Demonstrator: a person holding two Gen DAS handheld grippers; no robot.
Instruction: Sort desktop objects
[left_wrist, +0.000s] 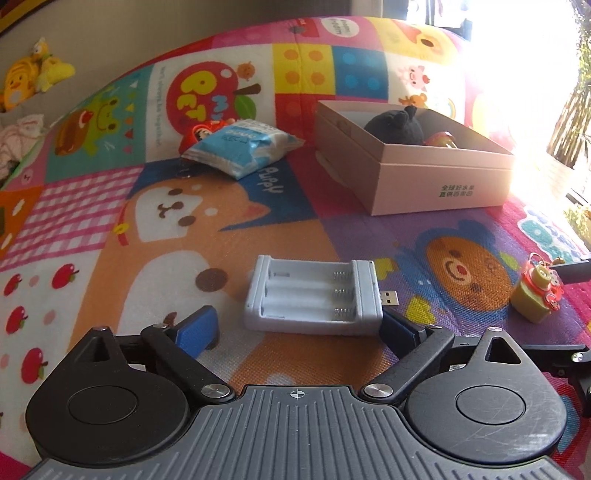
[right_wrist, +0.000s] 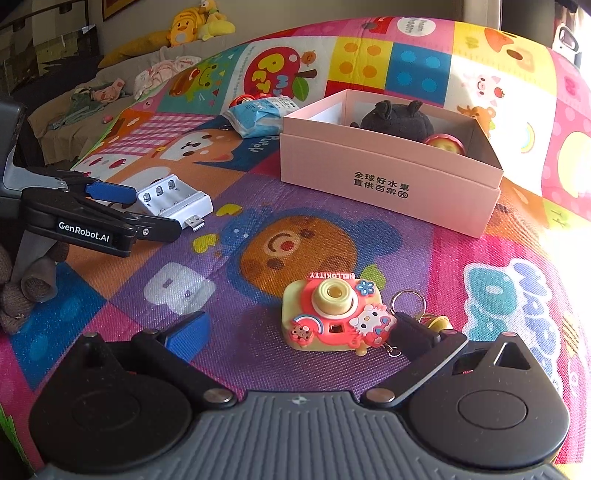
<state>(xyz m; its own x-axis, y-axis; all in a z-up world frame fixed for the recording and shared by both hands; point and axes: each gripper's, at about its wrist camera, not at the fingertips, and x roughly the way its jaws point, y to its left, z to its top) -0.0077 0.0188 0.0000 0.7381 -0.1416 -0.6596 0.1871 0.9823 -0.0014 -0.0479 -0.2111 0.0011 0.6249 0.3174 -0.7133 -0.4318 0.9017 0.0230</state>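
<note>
- Showing my left gripper (left_wrist: 297, 328) with jaws spread wide, one blue pad on either side of the battery charger (left_wrist: 314, 297), which lies flat on the play mat (left_wrist: 110, 266); from the right wrist view the pads look close to its ends, though I cannot tell whether either is touching.
- Showing my right gripper (right_wrist: 295, 332) likewise wide apart, the toy camera (right_wrist: 332, 314) sitting on the mat between its fingers, nearer the right one; nothing is held by either tool.
- Charger: judged a light, rigid plastic shell with smooth, possibly slippery faces. Its empty bays and small springs are poor places to press. I would close on the two outer side walls near the middle, keeping clear of the USB plug (left_wrist: 389, 297) that sticks out at one end.
- Toy camera: judged light, with soft rubbery trim on the front and a firmer yellow body. I would pinch the body's flat sides, not the raised lens. Its key ring (right_wrist: 408, 301) hangs loose at the right and may swing or snag.
- Pink box (right_wrist: 388, 184): open-topped, well beyond both items, already holding a dark plush toy (right_wrist: 397, 120) and a red round object; judged the likely destination.
- Blue packet (left_wrist: 243, 147): lies left of the box, resting against a red toy; soft and crinkly by appearance.
</note>
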